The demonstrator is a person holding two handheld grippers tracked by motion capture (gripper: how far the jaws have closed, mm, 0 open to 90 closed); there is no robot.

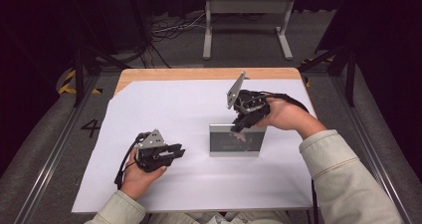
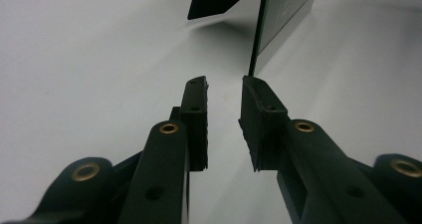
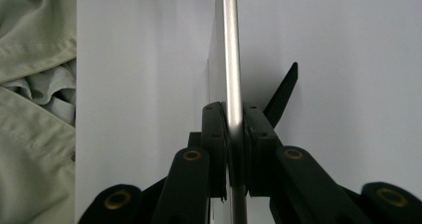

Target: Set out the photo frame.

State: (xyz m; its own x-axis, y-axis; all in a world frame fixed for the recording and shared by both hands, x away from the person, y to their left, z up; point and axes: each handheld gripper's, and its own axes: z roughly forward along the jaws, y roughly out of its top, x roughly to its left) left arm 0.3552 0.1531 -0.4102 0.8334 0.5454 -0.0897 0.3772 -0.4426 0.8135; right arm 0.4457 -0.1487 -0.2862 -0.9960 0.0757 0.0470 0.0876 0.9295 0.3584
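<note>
Right now the right hand-held gripper (image 1: pixel 238 126) comes down from above onto the upper edge of a thin silver-framed rectangular panel with a dark glossy face (image 1: pixel 236 140), which stands upright on its long edge near the middle of the white sheet of paper (image 1: pixel 164 104) that covers most of the light wooden desk (image 1: pixel 199 73). In the right gripper view this hand-held gripper (image 3: pixel 235 119) has its two black jaws nearly closed, one on each side of the silver rim of the panel (image 3: pixel 230 45), and the pads seem to touch the rim on both sides, so it has hold of the panel. A black pointed support leg (image 3: pixel 282 90) sticks out behind the panel on the far side. The left hand-held gripper (image 1: pixel 175 152) lies low over the paper, to the left of the panel and apart from it, and it points toward the panel. In the left gripper view its jaws (image 2: pixel 225 104) stand partly open with only the white paper between them, so it holds nothing; the edge of the panel (image 2: pixel 259 30) is seen a little ahead of the jaw tips. The pale sleeves of the person (image 1: pixel 343 179) enter from the bottom of the high view. Beyond the desk, a grey metal stand (image 1: pixel 246 20) is on the floor.
</note>
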